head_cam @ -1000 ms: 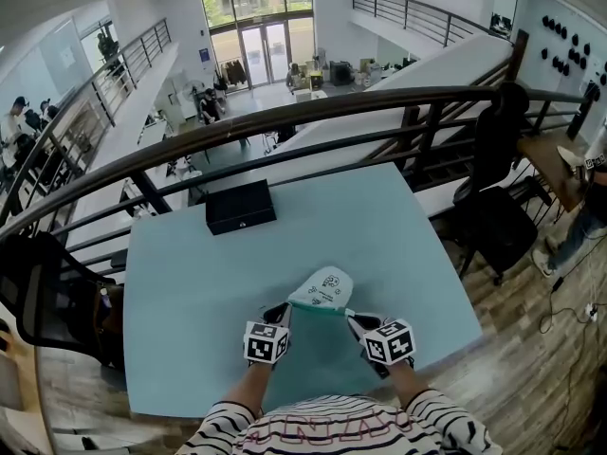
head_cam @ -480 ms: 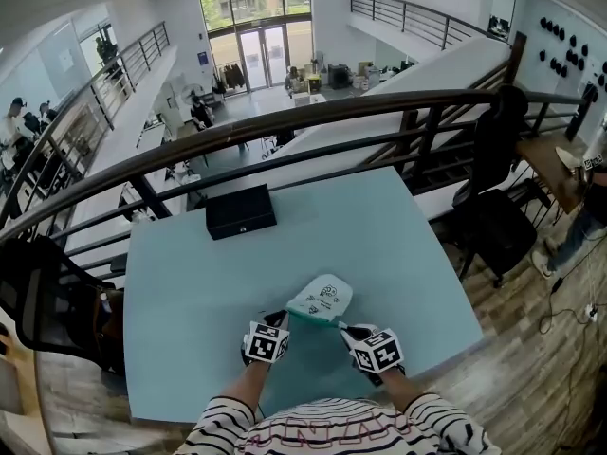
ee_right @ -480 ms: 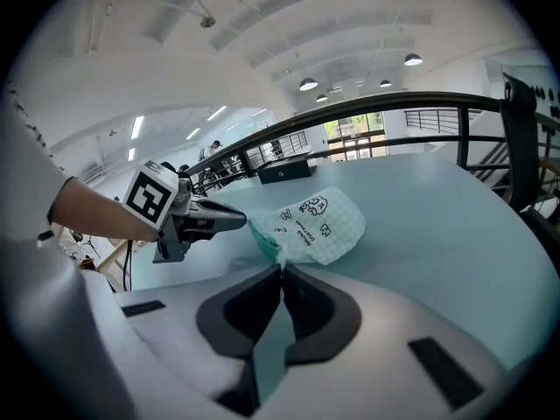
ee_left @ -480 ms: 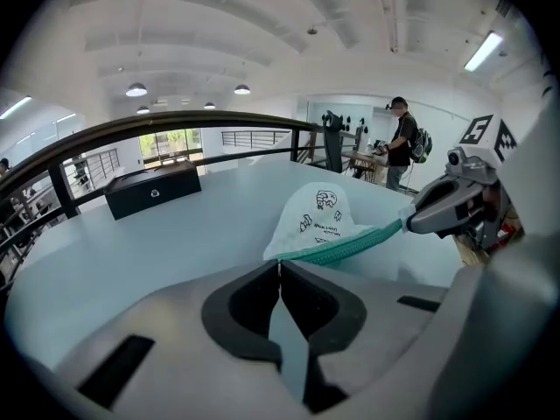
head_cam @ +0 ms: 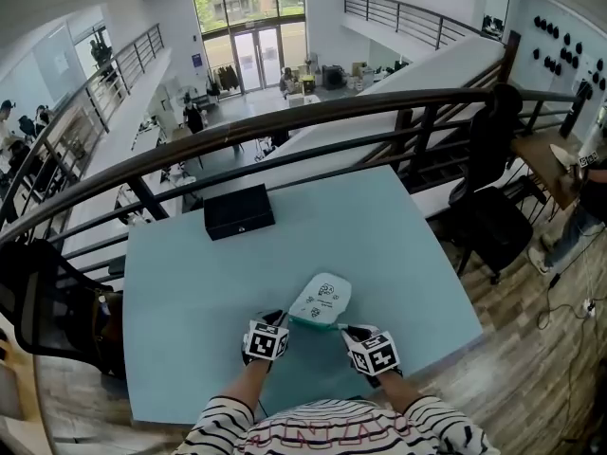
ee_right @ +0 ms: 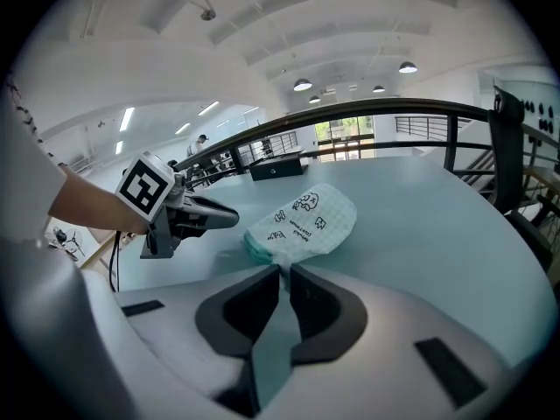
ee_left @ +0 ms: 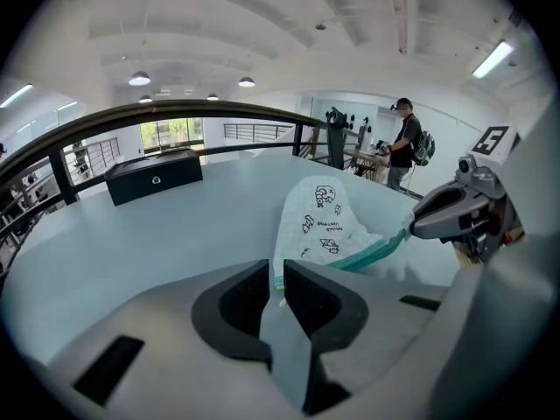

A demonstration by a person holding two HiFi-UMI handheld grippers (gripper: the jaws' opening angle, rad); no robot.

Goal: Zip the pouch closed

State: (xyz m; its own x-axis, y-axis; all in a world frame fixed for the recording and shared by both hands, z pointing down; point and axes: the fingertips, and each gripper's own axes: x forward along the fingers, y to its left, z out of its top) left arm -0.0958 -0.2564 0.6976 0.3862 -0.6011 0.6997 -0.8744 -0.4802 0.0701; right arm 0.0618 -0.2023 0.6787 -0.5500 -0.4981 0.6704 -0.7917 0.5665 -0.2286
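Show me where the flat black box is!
In the head view, the flat black rectangular box sits by the pale blue table's far edge, left of centre, beyond the white patterned pouch.

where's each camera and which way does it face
Head view: on the person's head, looking down at the table; striped sleeves, left hand-held gripper and right hand-held gripper show.
Left gripper view: rides that left one, looking over the pouch; own jaws pinching it.
Right gripper view: rides the right one, looking over the pouch; own jaws pinching it.
Shared: both gripper views show the black box.
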